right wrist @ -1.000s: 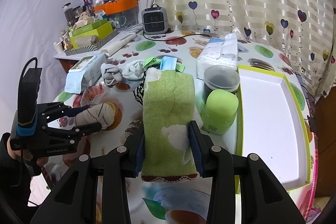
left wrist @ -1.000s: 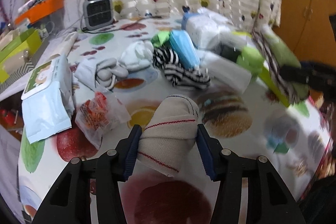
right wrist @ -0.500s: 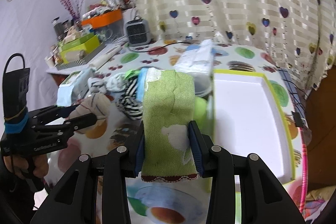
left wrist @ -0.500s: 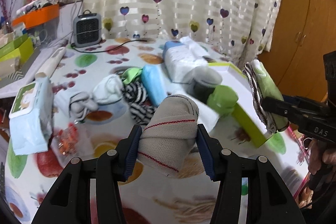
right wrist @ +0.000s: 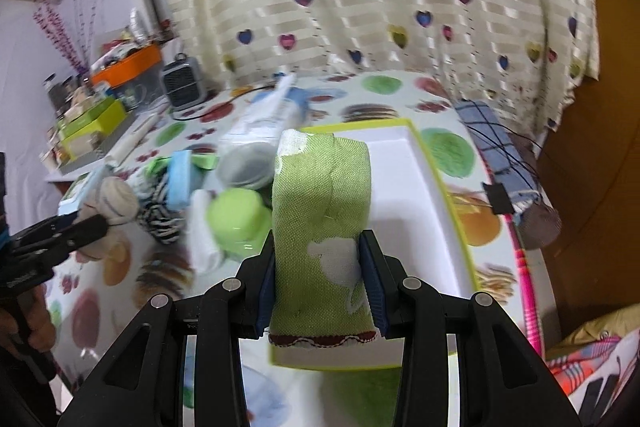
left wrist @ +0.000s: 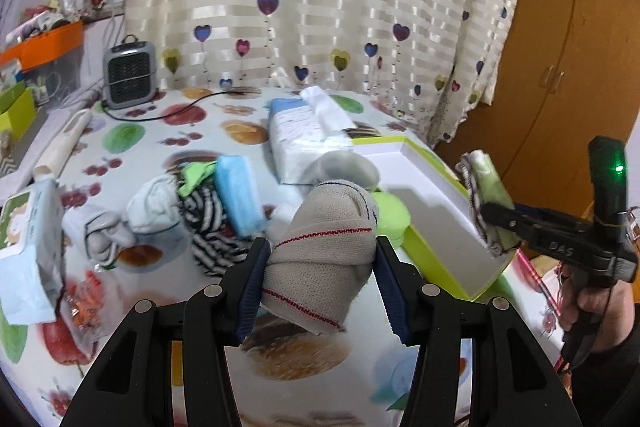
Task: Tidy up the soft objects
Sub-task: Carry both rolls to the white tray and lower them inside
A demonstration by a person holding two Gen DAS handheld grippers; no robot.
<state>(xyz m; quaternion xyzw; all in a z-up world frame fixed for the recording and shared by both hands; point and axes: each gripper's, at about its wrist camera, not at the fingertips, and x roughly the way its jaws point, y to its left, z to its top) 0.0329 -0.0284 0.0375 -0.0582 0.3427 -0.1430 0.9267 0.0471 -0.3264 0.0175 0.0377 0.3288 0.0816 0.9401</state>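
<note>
- Since a second earlier both grippers had swung toward the white tray (left wrist: pixel 436 215): in the left wrist view the tray had come from the far right to the middle right, and in the right wrist view the green cloth had come over the tray's floor instead of beside it.
- The left gripper (left wrist: pixel 320 279) pointed downward over the table, its blue pads (left wrist: pixel 252 287) clamped on a beige rolled bandage (left wrist: pixel 324 247) that bulged up between them toward 12 o'clock.
- The bandage was a woven, ribbed roll with thin red stitched lines, soft and squashed at the grip.
- The right gripper (right wrist: pixel 322 291) also tilted down, its pads closed on a folded green cloth (right wrist: pixel 320 223) standing upright between them, above the tray's near edge (right wrist: pixel 340 359).
- The cloth was a coarse green weave with white patches and a dark red scalloped hem at its bottom.
- In the left wrist view the right gripper sat at 3 o'clock, held by a hand (left wrist: pixel 600 311), cloth just over the tray's near corner.
- The tray was rectangular, white inside with a lime-green rim.
- At 9 to 10 o'clock from the left gripper lay a striped black-and-white sock (left wrist: pixel 208 219), pale grey socks (left wrist: pixel 156 203) and a blue pack (left wrist: pixel 238 195) on the fruit-print tablecloth (left wrist: pixel 132 139).
</note>
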